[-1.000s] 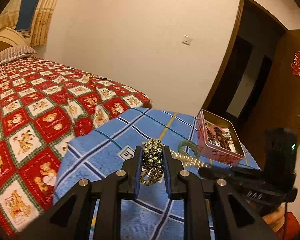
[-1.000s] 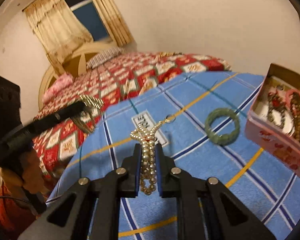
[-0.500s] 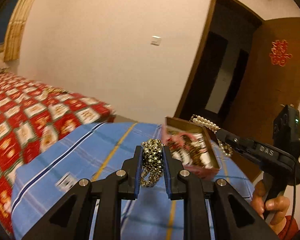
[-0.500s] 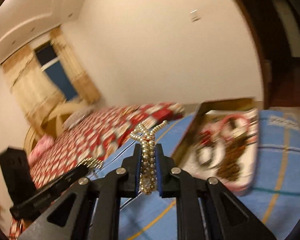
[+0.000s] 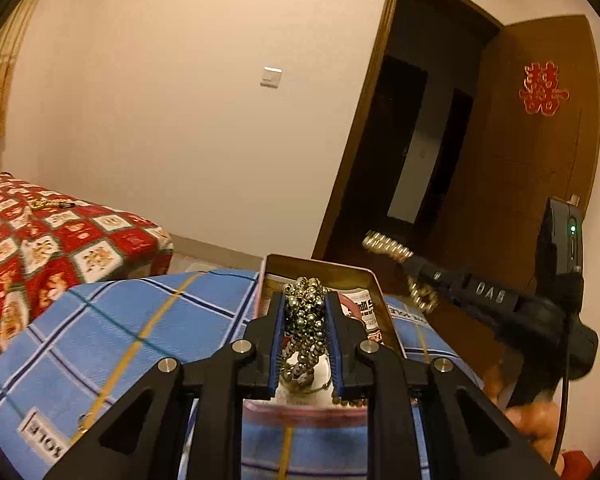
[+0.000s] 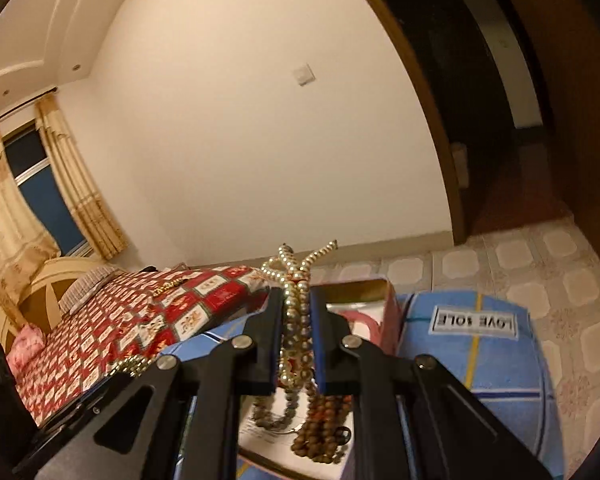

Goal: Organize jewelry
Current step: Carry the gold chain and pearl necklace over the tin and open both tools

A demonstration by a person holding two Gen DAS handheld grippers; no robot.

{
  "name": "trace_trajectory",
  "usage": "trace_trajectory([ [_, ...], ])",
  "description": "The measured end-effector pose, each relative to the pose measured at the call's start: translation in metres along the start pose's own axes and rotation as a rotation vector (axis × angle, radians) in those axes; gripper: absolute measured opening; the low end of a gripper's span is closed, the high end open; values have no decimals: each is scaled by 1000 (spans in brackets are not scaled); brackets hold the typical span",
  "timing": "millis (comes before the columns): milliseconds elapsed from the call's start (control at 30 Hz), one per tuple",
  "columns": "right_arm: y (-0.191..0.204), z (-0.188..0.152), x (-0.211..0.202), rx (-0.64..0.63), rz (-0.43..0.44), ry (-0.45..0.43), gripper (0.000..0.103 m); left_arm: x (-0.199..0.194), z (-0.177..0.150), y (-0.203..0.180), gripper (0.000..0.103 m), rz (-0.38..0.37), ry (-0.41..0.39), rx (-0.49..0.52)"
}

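My left gripper point(image 5: 305, 312) is shut on a bunch of dark metallic beads point(image 5: 305, 320) and holds it over the open pink tin box point(image 5: 374, 280) on the blue checked cloth point(image 5: 140, 320). My right gripper point(image 6: 296, 320) is shut on a pearl necklace point(image 6: 296, 280) and holds it over the same tin box point(image 6: 392, 312), where brown bead strings point(image 6: 320, 432) lie. The right gripper also shows in the left wrist view point(image 5: 414, 268), to the right of the box, with the pearls point(image 5: 386, 246) sticking out.
A bed with a red patterned cover point(image 5: 40, 240) stands to the left. A gold chain point(image 5: 48, 203) lies on it. An open brown door point(image 5: 540, 140) and dark doorway are behind the table. Tiled floor point(image 6: 540, 264) lies beyond the table's edge.
Both grippers have swung over to the tin box with their jewelry still held. The box is now directly below and in front of both.
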State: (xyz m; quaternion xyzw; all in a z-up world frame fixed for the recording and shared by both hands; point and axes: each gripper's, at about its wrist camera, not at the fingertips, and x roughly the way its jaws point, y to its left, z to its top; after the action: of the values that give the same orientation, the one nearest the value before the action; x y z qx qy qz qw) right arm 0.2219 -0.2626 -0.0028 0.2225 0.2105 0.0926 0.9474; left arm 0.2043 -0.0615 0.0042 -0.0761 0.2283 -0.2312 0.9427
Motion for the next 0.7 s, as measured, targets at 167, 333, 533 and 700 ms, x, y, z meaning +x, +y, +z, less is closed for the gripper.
trace_trajectory([
  [167, -13, 0, 16, -7, -56, 38, 16, 39, 0, -11, 19, -7, 42, 8],
  [333, -18, 4, 33, -40, -94, 52, 16, 74, 2, -13, 19, 7, 81, 13],
  [533, -15, -8, 44, -130, -158, 99, 16, 100, -8, -5, 19, 45, 151, -8],
  [700, -17, -11, 54, -147, -178, 134, 16, 100, -10, -5, 19, 58, 162, -2],
])
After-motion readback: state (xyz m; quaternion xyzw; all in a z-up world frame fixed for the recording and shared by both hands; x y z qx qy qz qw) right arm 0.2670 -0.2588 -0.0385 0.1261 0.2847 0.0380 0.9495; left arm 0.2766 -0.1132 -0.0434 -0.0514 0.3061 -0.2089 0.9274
